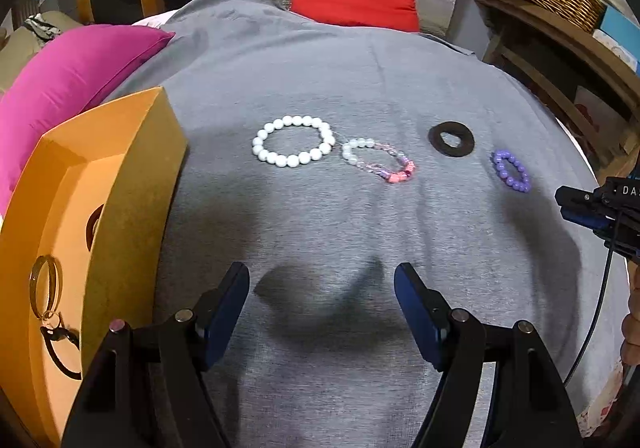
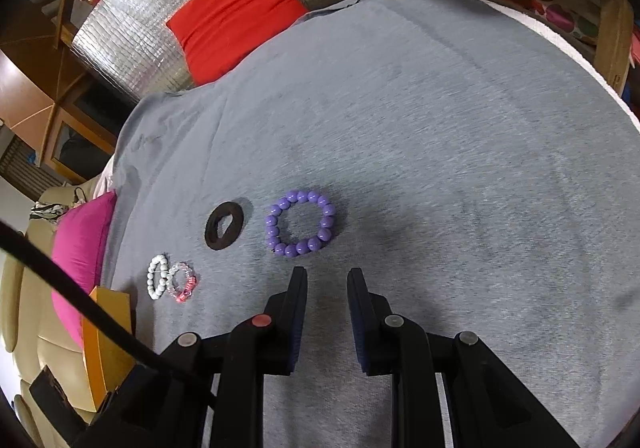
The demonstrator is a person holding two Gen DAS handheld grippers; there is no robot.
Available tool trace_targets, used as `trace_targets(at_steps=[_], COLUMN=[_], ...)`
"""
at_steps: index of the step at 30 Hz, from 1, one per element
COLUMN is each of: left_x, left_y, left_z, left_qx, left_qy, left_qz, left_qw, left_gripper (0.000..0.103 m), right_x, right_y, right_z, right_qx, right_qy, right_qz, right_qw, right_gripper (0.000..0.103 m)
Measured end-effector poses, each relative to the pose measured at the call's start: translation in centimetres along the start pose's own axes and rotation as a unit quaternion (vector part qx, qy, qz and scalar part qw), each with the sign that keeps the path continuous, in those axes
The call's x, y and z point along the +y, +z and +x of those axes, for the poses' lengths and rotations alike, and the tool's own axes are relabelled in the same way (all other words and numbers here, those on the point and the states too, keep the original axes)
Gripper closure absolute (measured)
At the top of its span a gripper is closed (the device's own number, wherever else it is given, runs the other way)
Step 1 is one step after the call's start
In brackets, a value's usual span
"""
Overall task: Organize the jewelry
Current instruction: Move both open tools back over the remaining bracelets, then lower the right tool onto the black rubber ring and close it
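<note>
1. Left gripper [image 1: 322, 300]: showing black arms, dark blue pads, round silver pins at pivots.
2. Right gripper [image 2: 327, 290]: showing black arms, blue ribbed pads, silver pins, one red pin, trailing black cable [image 2: 80, 300].
3. Bearing white lettering "DA" on housing.

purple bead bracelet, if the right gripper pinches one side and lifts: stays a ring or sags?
The purple bracelet looks like separate round beads on a string, so it will probably sag into a loop rather than hold its ring shape. The glossy beads may slip or roll between the fingers. It is small, so likely light; pushed, it would probably drag on the grey cloth.
</note>
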State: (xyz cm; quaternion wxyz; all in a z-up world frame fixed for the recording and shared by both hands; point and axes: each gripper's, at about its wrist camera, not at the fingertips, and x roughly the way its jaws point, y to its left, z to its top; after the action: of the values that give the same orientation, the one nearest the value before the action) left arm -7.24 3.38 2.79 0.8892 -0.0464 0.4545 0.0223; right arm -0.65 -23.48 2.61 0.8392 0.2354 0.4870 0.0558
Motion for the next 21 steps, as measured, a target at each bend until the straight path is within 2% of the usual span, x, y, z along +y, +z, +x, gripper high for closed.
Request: trace_targets(at_steps=[10, 15, 21], left_x=[0.6, 0.9, 1.2], left_y=[0.4, 0.5, 0.5], left_z=[0.6, 0.9, 1.5], left_qx=[0.009, 0.012, 0.021], left_qy=[0.002, 0.003, 0.006], left_qz=[-0.013, -0.014, -0.014], left_qw=[0.9999, 0.9998, 0.9997], left_gripper=[0.028, 0.028, 0.028], right_x=[0.8, 2.9, 5.3], right_y=[0.6, 0.6, -0.1], right_z=[1.8, 2.8, 4.3], right_qx=[0.005, 0.011, 0.024], right_qy=[0.003, 0.028, 0.035], right_qz=[0.0, -0.016, -0.033], right_qw=[1.0, 0.999, 0.999], right_gripper=[0.08, 0.08, 0.08])
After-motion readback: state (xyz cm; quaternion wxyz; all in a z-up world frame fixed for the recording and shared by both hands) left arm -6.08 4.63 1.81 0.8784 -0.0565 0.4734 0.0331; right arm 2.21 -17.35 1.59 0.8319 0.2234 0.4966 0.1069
